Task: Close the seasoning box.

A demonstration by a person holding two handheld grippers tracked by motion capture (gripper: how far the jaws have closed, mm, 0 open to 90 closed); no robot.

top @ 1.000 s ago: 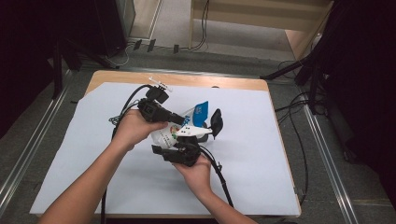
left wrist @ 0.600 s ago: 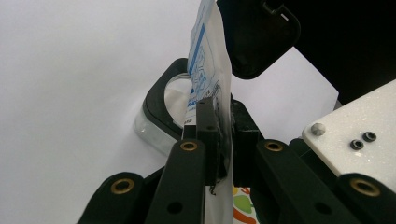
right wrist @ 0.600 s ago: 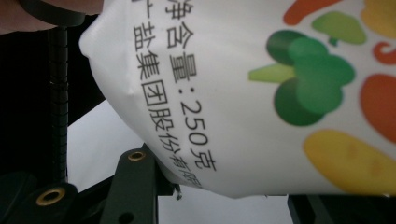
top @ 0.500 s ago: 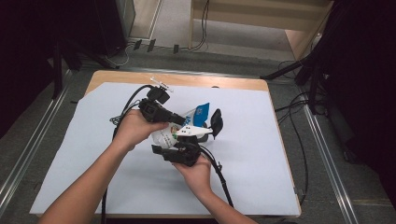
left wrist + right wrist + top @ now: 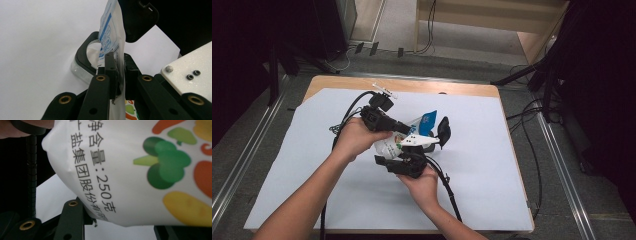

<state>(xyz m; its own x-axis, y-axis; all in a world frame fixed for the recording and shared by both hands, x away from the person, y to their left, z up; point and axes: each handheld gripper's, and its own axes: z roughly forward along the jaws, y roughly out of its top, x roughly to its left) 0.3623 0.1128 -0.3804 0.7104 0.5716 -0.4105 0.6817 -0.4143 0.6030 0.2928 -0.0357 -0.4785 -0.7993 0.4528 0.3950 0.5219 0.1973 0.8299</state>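
A white pouch [image 5: 401, 145] printed with vegetables and a blue top [image 5: 427, 122] hangs tilted over a clear container [image 5: 432, 145] with a black rim, whose black lid [image 5: 444, 130] stands open. My left gripper [image 5: 403, 129] is shut on the pouch's flat upper part [image 5: 113, 32], just above the container's mouth [image 5: 86, 53]. My right gripper [image 5: 408, 159] comes from below, with its jaws shut on the pouch's full lower end [image 5: 140, 177]. In the right gripper view the pouch hides most of my right gripper [image 5: 125, 226].
A white sheet [image 5: 302, 165] covers the wooden table [image 5: 347, 82]. Cables trail from both grippers across the sheet toward the front edge. More cables and metal rails lie on the floor around the table.
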